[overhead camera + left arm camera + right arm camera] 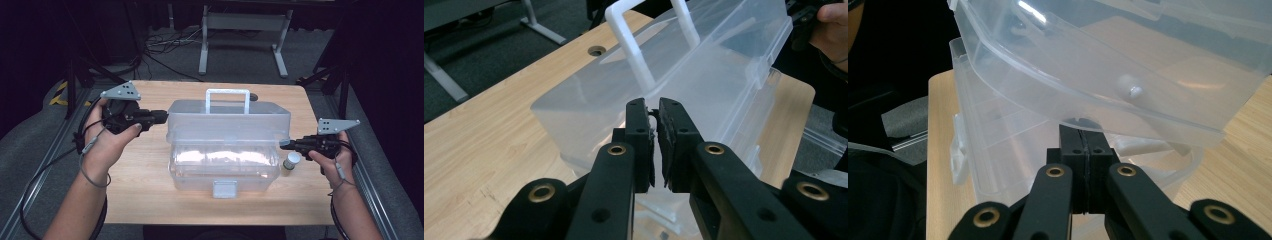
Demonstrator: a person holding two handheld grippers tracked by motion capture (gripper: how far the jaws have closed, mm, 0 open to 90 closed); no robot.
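A clear, translucent plastic storage box (225,165) with a hinged lid (229,120) and a white carrying handle (228,100) stands in the middle of the light wood-grain surface (145,190), its white front latch (224,188) facing the near edge. The lid is raised partway, tilted up off the base so that a gap shows along the front. The left gripper (164,116) is held level near the left end of the lid, toward the surface's left edge; in the left gripper view its black jaws stand almost together with only a narrow slit between them, nothing is between them, and they point at the lid's end wall (589,120) just beyond the tips; whether they touch it cannot be told. The right gripper (284,145) is at the box's right end, toward the surface's right edge, its tip at the lid's lower right corner. In the right gripper view its jaws are pressed fully together with nothing between them, and their tips sit directly beneath the raised lid's rim (1088,112), at or against its underside. A small white-capped round bottle (291,162) stands upright on the surface just beside the box's right end, below the right gripper. A round cable hole (596,50) is sunk in the surface near the far edge, behind the box.
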